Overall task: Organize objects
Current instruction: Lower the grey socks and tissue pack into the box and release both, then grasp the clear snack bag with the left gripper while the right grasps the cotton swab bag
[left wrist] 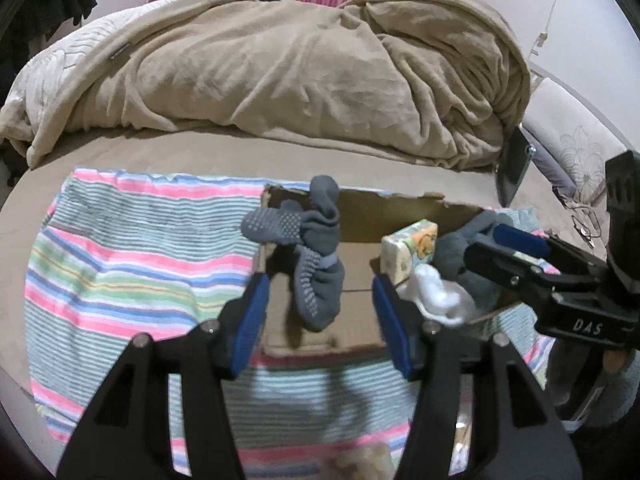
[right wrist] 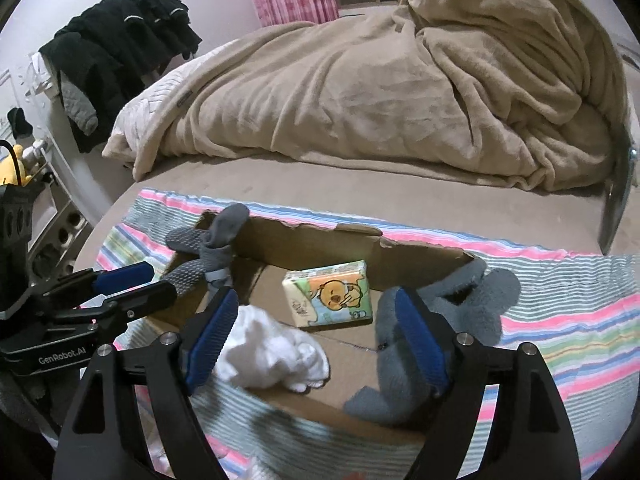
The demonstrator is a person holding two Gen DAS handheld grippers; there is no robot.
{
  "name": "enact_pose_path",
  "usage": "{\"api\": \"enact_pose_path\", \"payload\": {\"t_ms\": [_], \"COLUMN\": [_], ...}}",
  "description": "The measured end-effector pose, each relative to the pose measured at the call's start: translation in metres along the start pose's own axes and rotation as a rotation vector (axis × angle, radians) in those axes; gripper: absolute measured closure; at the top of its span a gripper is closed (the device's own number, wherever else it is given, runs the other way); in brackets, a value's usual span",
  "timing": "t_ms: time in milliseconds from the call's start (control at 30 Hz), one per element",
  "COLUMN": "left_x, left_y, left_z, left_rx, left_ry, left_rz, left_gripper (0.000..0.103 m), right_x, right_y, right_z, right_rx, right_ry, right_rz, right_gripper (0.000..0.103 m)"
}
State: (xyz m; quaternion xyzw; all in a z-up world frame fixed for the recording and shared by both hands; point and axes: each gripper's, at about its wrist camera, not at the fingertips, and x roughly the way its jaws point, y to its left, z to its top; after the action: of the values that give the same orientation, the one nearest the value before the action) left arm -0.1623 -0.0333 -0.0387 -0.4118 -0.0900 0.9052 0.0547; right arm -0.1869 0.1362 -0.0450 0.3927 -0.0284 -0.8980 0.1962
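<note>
A shallow cardboard box (left wrist: pixel 400 204) (right wrist: pixel 320 236) lies on a striped cloth (left wrist: pixel 132 248) (right wrist: pixel 560 304) on the bed. A bundle of grey grip socks (left wrist: pixel 312 252) (right wrist: pixel 212 244) drapes over the box's left wall. Inside lie a tissue pack with a cartoon duck (left wrist: pixel 410 250) (right wrist: pixel 330 294), a white sock (left wrist: pixel 436 296) (right wrist: pixel 272 350) and a grey fleece sock (left wrist: pixel 460 248) (right wrist: pixel 448 320). My left gripper (left wrist: pixel 320 320) (right wrist: pixel 132 280) is open, just before the grey grip socks, touching nothing. My right gripper (right wrist: pixel 312 336) (left wrist: pixel 492 244) is open over the box, between the white sock and the fleece sock.
A rumpled beige blanket (left wrist: pixel 304 72) (right wrist: pixel 400 80) fills the back of the bed. A dark tablet-like panel (left wrist: pixel 514 168) (right wrist: pixel 616 208) stands at the right. Black clothes (right wrist: pixel 120 44) hang at the left, above a shelf (right wrist: pixel 48 216).
</note>
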Motion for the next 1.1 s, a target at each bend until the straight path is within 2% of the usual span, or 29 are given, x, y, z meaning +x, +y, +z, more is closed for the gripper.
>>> {"api": "enact_pose_path", "payload": {"t_ms": [467, 1100], "left_x": [-0.053, -0.081], "left_y": [-0.008, -0.021], "left_z": [-0.027, -0.068], "left_rx": [0.009, 0.019], "left_ry": [-0.03, -0.015], "left_rz": [0.0, -0.018], "left_gripper": [0.047, 0.047], "right_x": [-0.054, -0.084], "right_y": [0.014, 0.029], "right_z": [-0.02, -0.062], "right_rx": [-0.002, 0.003], "right_ry": [-0.033, -0.016], "right_rz": [-0.014, -0.018], "right_gripper": [0.019, 0.019]}}
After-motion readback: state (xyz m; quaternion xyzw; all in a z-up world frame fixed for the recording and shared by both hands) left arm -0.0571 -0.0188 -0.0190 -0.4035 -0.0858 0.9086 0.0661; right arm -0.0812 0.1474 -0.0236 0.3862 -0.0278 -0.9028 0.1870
